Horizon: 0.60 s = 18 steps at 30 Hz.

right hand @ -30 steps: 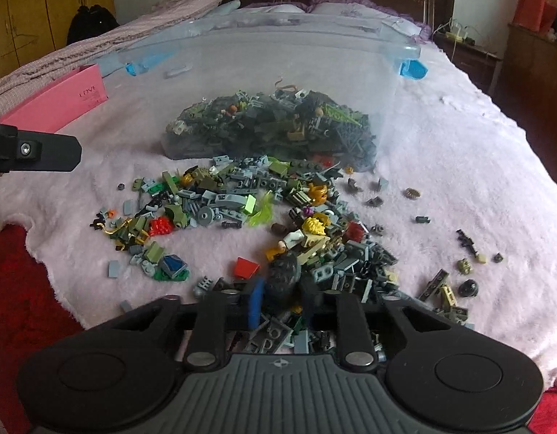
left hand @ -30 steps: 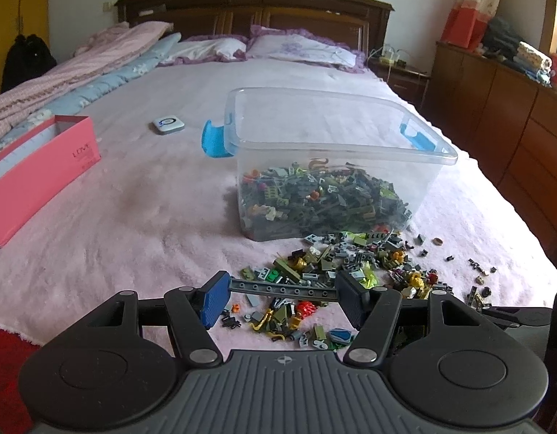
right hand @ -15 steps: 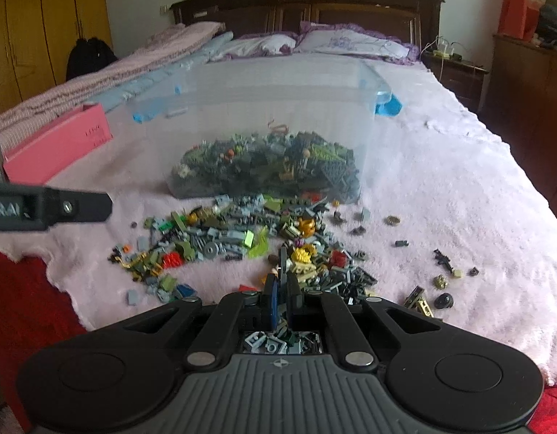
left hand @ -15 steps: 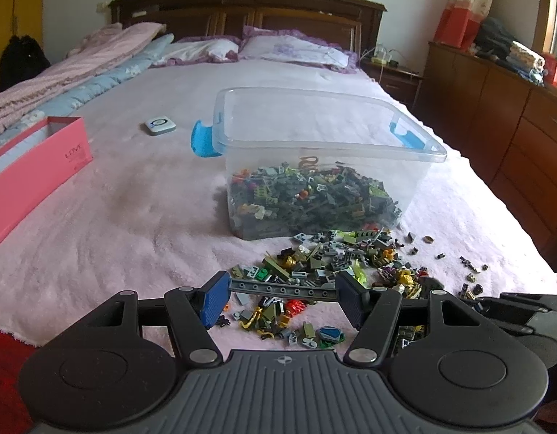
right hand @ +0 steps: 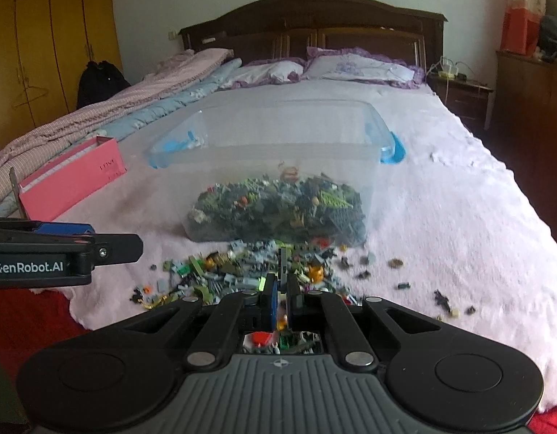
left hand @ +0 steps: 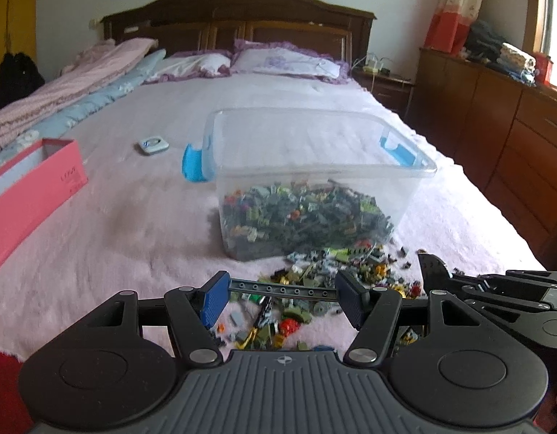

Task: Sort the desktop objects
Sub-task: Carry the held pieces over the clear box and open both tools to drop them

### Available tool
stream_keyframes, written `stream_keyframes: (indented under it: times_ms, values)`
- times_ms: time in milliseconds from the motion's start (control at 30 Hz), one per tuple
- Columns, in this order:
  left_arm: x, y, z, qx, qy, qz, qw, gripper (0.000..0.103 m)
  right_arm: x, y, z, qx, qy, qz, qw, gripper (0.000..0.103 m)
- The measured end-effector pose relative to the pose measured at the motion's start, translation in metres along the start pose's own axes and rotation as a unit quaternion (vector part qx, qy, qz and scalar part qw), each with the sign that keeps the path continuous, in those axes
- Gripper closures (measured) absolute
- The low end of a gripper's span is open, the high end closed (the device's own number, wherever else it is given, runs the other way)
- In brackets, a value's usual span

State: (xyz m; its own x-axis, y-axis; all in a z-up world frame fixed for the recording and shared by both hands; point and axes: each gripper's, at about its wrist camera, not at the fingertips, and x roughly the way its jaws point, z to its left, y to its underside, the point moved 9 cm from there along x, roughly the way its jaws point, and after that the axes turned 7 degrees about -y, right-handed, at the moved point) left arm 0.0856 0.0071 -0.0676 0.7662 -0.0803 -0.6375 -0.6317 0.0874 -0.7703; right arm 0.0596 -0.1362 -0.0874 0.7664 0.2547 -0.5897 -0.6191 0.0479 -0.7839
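Pink fleece covers the bed (left hand: 115,224) that I work over, with a dark wooden headboard (right hand: 314,25) at the far end. My left gripper (left hand: 282,294) is clamped on a long grey beam with a row of holes (left hand: 282,289), which spans crosswise between the two pads, one end against each. My right gripper (right hand: 282,298) has its jaws together on a thin grey piece (right hand: 282,264) that stands upright above the pads; I cannot tell its exact shape through the blur. Both grippers hang above the loose pile of small building bricks (right hand: 249,271) spread on the fleece near the foot edge of the bed, mostly grey, olive and lime with some orange, red and yellow bits. A few stray dark pieces (right hand: 441,298) lie apart towards the right edge. Just behind the pile stands the clear plastic bin (left hand: 314,166) with blue latch handles on its two short sides, its lid off and its bottom covered with more bricks of the same kind. Near the left edge lies an open pink box (left hand: 32,195), well apart from the bin. Further up the bed, beyond the bin's left handle, sits a small white square device (left hand: 153,143). Folded quilts (right hand: 133,97) run along the left side, and two pillows (left hand: 264,63) lie against the headboard. Yellow wardrobe doors (right hand: 54,36) stand left of the bed, and a wooden dresser (left hand: 502,126) stands on the right.
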Motion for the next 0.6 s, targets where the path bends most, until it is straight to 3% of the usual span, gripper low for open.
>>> stream_keyframes:
  times_ms: [600]
  values:
    - [0.008,-0.052,-0.016,0.027,0.009,-0.044,0.9986,0.039,0.004,-0.051,-0.001,-0.02,-0.009,-0.032,0.999,0.098]
